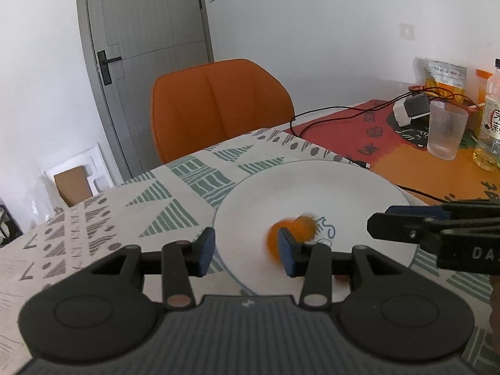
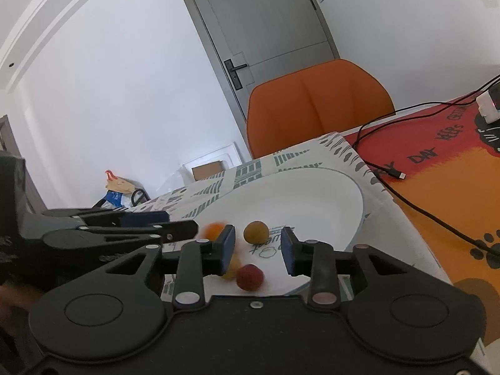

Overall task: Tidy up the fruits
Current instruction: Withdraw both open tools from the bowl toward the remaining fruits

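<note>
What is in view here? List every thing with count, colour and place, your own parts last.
plate: one, white, on the patterned cloth
orange fruit: one, orange, blurred, on the plate
round fruit: one, olive-brown, on the plate
red fruit: one, on the plate's near side
yellowish fruit: one, half hidden beside the red fruit
tablecloth: one, cream with green and grey marks
mat: one, red and orange, beside the cloth
glass: one, clear, on the mat
bottle: one, clear, beside the glass
cable: black, across the mat
chair: one, orange, behind the table
door: one, grey, shut
left gripper: black, open, at the plate
right gripper: black, open, over the plate
</note>
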Tool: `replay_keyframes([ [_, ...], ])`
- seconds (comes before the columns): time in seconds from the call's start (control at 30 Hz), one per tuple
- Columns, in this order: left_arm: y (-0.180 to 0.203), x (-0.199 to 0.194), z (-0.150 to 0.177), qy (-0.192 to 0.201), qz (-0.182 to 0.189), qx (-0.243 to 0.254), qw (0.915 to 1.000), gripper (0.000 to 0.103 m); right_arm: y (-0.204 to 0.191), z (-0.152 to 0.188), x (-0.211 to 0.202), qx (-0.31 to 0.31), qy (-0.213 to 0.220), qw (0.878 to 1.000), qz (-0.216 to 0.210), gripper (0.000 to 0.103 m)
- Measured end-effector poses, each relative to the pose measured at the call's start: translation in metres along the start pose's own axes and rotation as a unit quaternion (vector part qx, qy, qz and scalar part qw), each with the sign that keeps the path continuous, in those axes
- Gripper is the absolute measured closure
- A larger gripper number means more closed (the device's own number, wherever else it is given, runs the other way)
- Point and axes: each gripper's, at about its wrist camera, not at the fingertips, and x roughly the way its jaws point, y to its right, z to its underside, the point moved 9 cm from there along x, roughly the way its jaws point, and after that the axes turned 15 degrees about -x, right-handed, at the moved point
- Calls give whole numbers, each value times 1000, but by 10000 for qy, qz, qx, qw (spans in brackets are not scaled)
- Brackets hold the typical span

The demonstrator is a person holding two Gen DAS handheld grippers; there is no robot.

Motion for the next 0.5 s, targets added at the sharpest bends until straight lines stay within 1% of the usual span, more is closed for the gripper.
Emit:
replay_keyframes([
  [0.03,-2,-2,0,-9,-41,-5,10000,59,-1,1,1,-26,-12,10000,18,64],
  [0.13,-11,-11,-2,16,-161,-67,9998,51,-2,1,1,-38,-20,10000,46,60],
  [0.2,-16,-20,-4,82,-176,-117,9997,36,-3,-1,1,-42,-16,10000,76,55],
  [0.23,-18,-24,-4,103,-192,-126,9997,32,-4,-1,-1,-64,-15,9999,105,51],
  [0.3,-23,-32,-6,188,-258,-121,9994,21,-7,-4,-3,-138,4,9998,154,46],
  [0.37,-29,-40,-7,252,-353,-123,9990,17,-10,-7,-7,-208,34,9995,230,36],
  [0.43,-35,-46,-8,270,-421,-215,9985,16,-13,-8,-11,-273,69,9991,322,20],
  [0.5,-42,-52,-8,270,-434,-363,9980,13,-15,-10,-14,-284,63,9988,389,13],
])
